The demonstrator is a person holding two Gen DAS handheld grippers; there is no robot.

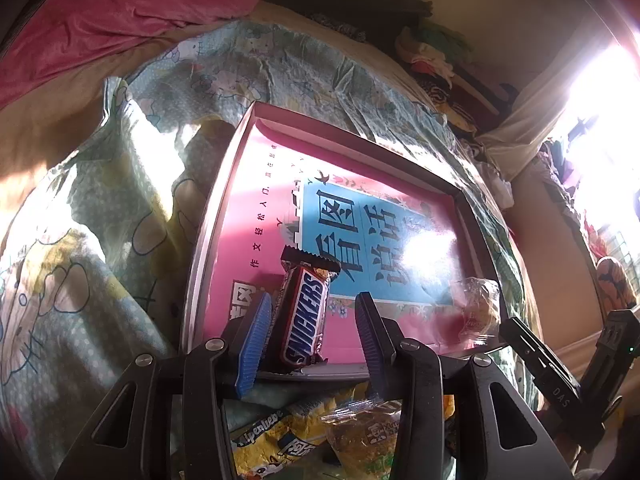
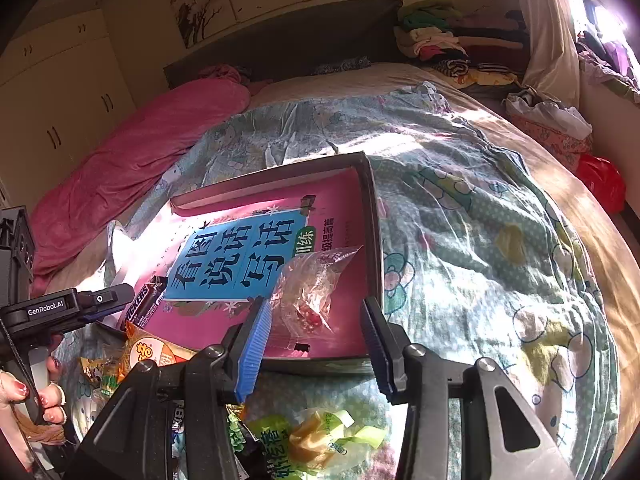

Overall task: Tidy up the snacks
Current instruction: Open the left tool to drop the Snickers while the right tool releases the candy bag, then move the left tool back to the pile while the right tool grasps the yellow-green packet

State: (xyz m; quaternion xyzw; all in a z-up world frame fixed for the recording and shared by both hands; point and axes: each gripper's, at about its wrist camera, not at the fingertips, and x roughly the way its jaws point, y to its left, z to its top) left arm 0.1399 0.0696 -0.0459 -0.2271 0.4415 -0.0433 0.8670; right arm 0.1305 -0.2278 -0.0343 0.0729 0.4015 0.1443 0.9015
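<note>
Two snacks are in the tray (image 1: 208,216) now, Snickers (image 1: 305,316) lower centre between the left gripper (image 1: 312,336)'s parted jaws, clear bag (image 2: 314,292) likewise under the right gripper (image 2: 316,344), so backing off for more looks next.

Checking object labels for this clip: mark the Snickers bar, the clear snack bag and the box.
Snickers bar (image 1: 305,316), left wrist view, on the wrapper's logo.
Clear snack bag (image 2: 316,292), right wrist view, middle of the plastic.
Box (image 2: 374,232), right wrist view, right wall.
</note>
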